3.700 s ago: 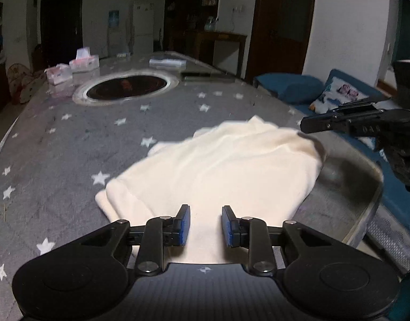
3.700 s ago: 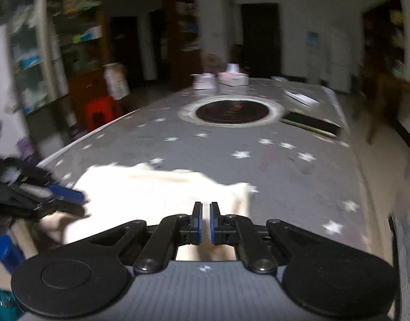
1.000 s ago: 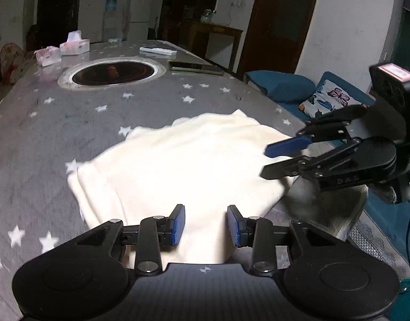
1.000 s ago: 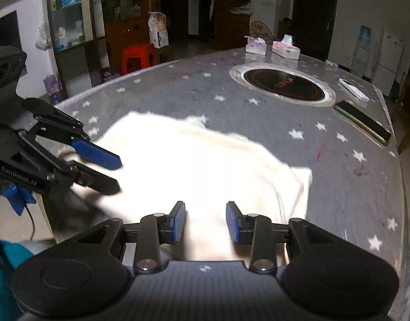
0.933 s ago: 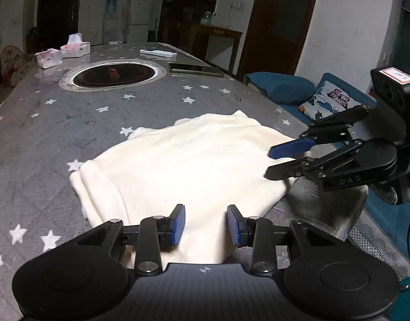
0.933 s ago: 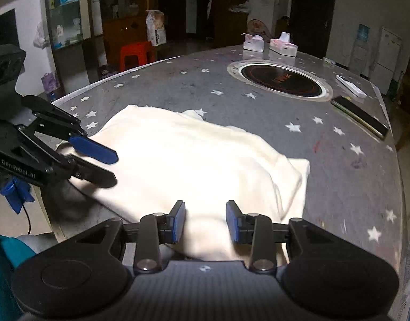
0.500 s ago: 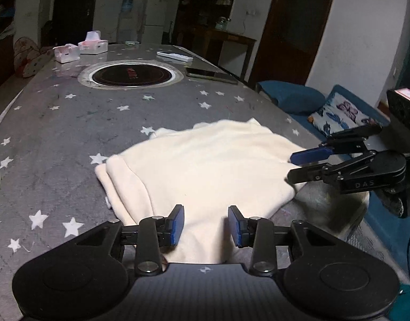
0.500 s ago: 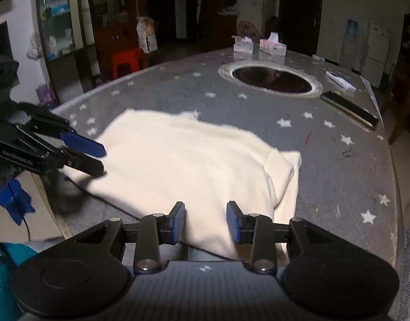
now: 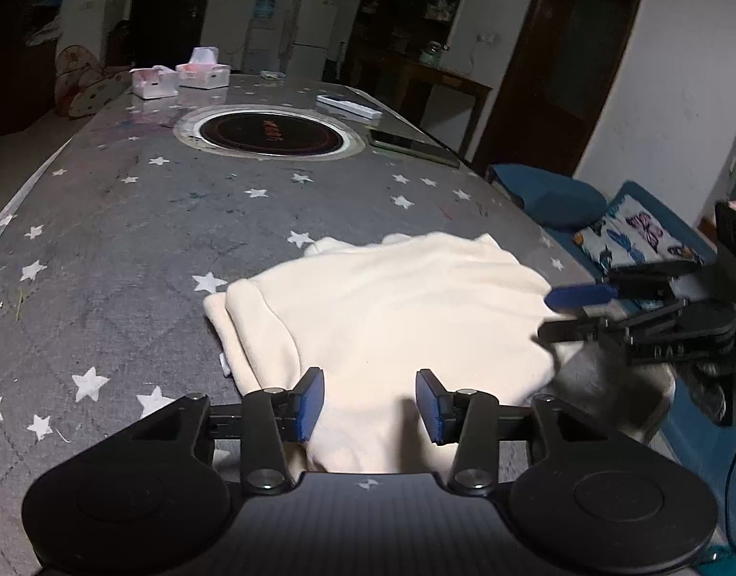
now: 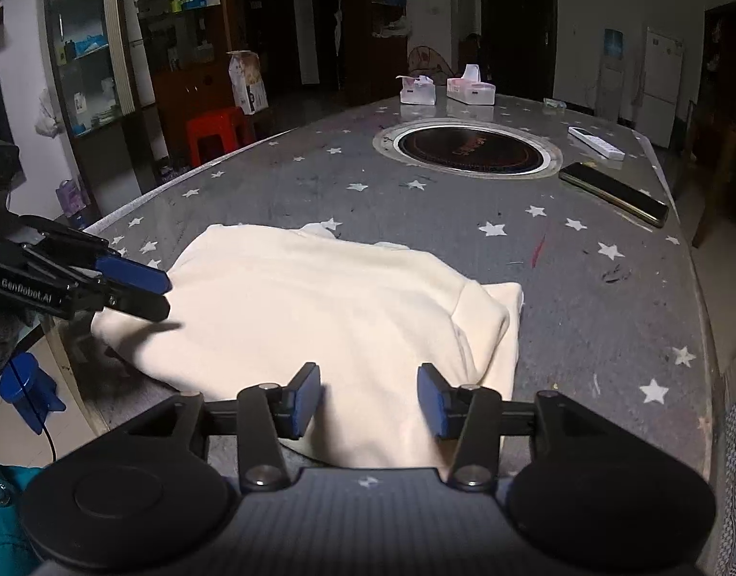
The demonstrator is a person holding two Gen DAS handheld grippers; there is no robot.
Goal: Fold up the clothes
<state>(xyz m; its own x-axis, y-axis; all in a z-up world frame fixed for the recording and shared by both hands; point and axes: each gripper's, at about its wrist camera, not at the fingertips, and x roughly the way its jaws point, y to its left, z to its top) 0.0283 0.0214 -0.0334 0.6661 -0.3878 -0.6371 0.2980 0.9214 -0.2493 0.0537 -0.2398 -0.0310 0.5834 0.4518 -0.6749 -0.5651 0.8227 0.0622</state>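
A folded cream garment [image 9: 397, 317] lies flat on the grey star-patterned table, near its front edge; it also shows in the right wrist view [image 10: 320, 307]. My left gripper [image 9: 369, 403] is open and empty, its jaws just above the garment's near edge. My right gripper [image 10: 368, 398] is open and empty over the opposite edge. Each gripper shows in the other's view: the right one [image 9: 574, 312] at the garment's right side, the left one [image 10: 142, 288] at its left side, both with jaws apart.
A round black inset hob [image 9: 272, 132] sits mid-table. Beyond it are two tissue boxes [image 9: 176, 79], a white remote [image 9: 349, 105] and a dark phone [image 10: 612, 194]. A blue sofa with cushions [image 9: 627, 235] stands right of the table. A red stool [image 10: 214, 134] and shelves stand on the far side.
Both grippers have pulled back slightly from the garment and stay open. The garment lies still in its folded shape. 3.7 s ago the right gripper was shut.
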